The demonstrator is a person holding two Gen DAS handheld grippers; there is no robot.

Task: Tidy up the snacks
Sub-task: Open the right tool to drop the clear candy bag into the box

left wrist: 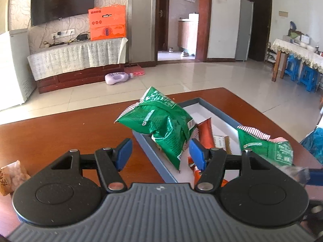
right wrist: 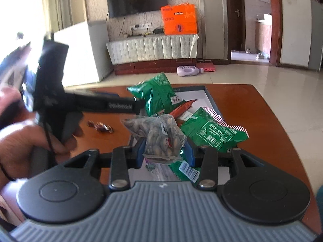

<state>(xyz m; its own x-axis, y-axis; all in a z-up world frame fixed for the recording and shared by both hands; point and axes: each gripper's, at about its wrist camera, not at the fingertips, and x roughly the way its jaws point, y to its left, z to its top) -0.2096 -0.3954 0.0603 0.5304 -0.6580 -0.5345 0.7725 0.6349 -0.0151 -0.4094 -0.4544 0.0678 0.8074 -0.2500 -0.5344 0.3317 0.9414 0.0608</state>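
A grey box [left wrist: 150,150] with a white inside sits on the brown table. A green snack bag [left wrist: 161,125] leans on the box's left wall; it also shows in the right wrist view [right wrist: 159,94]. My left gripper [left wrist: 160,154] is open just behind it, touching nothing. A second green bag [left wrist: 268,145] [right wrist: 214,131] lies at the box's right side. An orange packet [left wrist: 206,135] lies inside. My right gripper [right wrist: 164,151] is shut on a clear bag of seeds [right wrist: 161,139], held above the box's near end.
A tan snack packet [left wrist: 12,176] lies at the table's left edge. Wrapped candies [right wrist: 103,128] lie on the table left of the box. The hand-held left gripper body [right wrist: 60,104] fills the left of the right wrist view.
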